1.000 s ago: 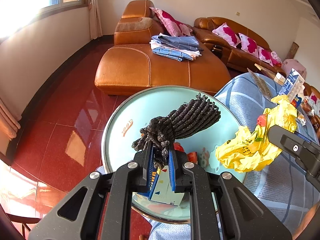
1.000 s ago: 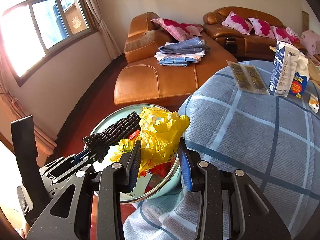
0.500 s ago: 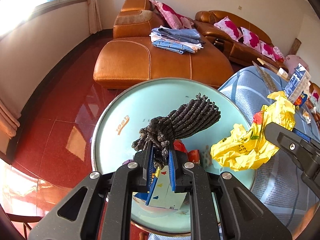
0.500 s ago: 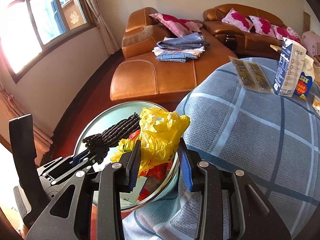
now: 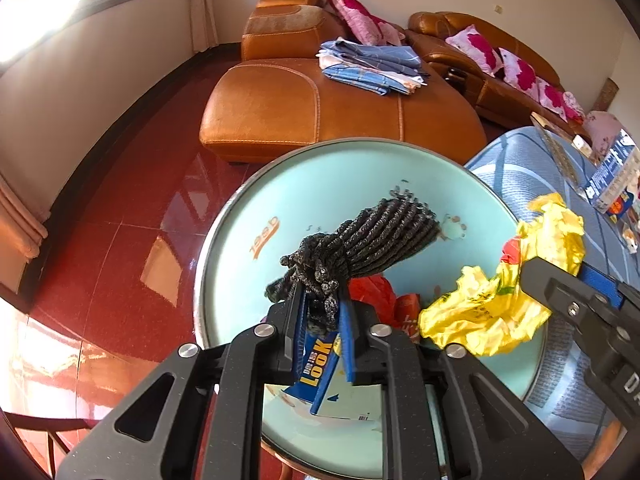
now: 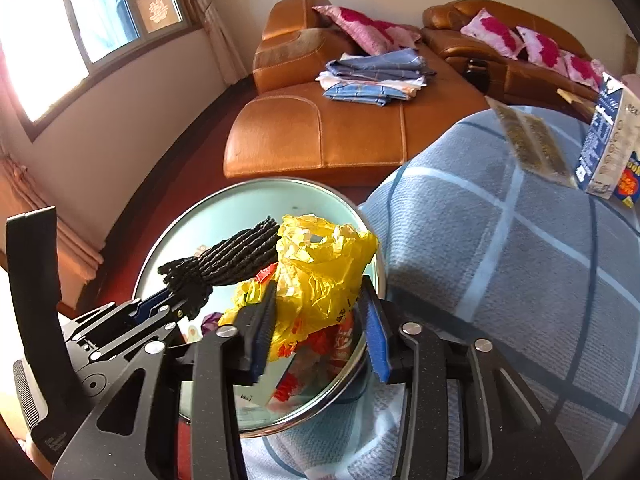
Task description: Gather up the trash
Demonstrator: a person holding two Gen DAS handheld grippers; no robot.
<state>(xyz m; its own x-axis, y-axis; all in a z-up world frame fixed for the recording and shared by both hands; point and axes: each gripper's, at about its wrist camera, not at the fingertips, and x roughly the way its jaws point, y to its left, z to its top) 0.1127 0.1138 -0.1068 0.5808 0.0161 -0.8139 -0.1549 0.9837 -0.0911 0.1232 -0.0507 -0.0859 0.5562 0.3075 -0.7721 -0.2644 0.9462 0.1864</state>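
My right gripper jaws just widened, yellow bag now loose between them, centre of frame; basin looms larger than before. Left gripper at lower centre, fingers clamped on black cord bundle over basin

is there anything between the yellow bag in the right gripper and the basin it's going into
Nothing visible blocks it. The yellow bag hangs between the right gripper jaws, which have just been opening, directly over the basin. The black rope bundle sits beside it.
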